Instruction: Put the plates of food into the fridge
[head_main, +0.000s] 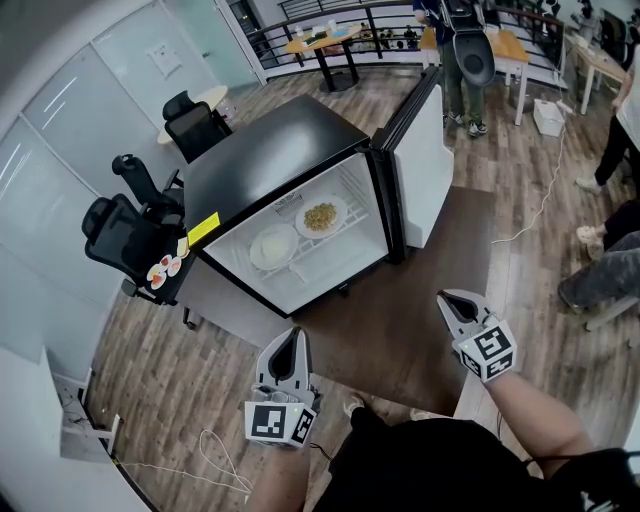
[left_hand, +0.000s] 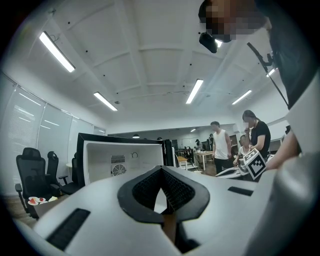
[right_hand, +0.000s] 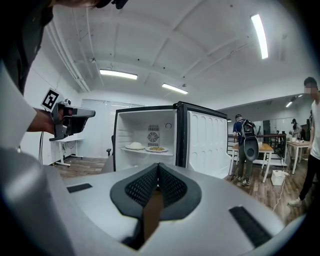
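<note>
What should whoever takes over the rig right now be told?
Grippers: the left gripper and the right gripper both have fingers shut and hold nothing, low in front of the fridge.
Things: the white-mound plate and the yellowish-food plate sit side by side on the fridge shelf.
Done: both plates in view are inside.
Left: the fridge door stands open; closing it is probably next.

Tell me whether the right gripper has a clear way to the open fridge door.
Probably yes. The fridge door stands wide open, only bare floor shows between it and the right gripper, whose fingers are shut and empty. A step closer may be needed.
</note>
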